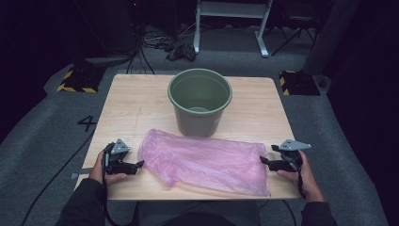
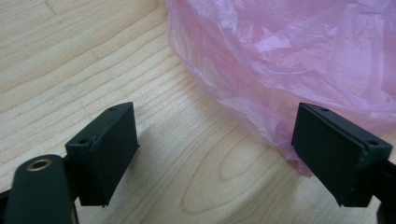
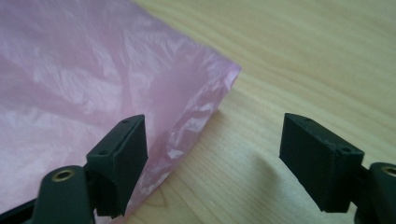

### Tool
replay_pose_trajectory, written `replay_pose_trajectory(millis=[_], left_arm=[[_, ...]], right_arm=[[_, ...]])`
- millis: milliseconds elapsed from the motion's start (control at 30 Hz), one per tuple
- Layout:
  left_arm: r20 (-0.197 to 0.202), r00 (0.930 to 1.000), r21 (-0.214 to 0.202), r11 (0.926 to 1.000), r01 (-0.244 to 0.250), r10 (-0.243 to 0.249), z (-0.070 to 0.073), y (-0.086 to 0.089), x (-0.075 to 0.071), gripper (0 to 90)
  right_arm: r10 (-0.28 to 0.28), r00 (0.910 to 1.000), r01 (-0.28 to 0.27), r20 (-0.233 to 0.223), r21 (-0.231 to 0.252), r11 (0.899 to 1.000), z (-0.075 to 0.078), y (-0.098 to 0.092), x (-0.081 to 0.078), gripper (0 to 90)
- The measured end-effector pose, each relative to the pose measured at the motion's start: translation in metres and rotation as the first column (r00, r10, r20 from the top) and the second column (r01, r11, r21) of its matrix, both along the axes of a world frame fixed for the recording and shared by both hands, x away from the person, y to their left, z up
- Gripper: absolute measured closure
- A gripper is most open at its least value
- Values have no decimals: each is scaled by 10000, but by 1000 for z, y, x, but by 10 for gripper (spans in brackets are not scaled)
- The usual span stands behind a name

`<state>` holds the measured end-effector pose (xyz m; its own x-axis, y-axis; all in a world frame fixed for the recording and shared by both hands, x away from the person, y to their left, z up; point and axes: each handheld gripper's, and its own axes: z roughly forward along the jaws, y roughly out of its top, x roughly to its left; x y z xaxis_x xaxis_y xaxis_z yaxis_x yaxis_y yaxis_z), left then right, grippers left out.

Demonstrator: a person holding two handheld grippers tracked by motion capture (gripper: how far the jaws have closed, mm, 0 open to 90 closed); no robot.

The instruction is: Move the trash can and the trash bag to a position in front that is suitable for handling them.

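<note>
While the pink bag [image 1: 205, 161] lies flat before the bin [image 1: 200, 100], we hold both grippers [image 1: 139, 165] [image 1: 263, 161] spread at its ends, apparently ready to pinch it.

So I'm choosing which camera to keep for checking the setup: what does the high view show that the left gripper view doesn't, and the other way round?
High view alone: the green bucket standing upright behind the pink plastic bag, the whole table, both hands, and the right gripper at the bag's right end.

Left gripper view alone: close detail of the bag's crinkled edge lying beside one black jaw, with bare wood grain between the wide-apart jaws.

Both: the pink bag flat on the wooden table and the open left gripper at its left end.
</note>
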<state>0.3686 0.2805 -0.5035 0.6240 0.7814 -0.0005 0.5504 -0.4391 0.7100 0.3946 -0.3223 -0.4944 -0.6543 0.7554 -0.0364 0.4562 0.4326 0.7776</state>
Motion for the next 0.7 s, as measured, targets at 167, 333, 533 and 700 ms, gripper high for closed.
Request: replay_pose_trajectory(millis=[167, 333, 533, 700], left_arm=[[13, 10000, 14, 10000, 0, 0, 0, 0, 0, 138], [5, 9999, -15, 9999, -171, 171, 0, -2, -2, 141], [30, 9999, 14, 9999, -152, 152, 0, -5, -3, 141], [49, 10000, 43, 10000, -61, 61, 0, -9, -4, 141]], right_arm=[[114, 9969, -159, 775, 580, 9982, 28, 3, -10, 241], [1251, 9870, -1307, 1012, 509, 9901, 42, 33, -23, 253], [2540, 9664, -2526, 383, -377, 9668, 27, 66, -32, 308], [2434, 9693, -2457, -353, -968, 9645, 8, 67, -21, 491]])
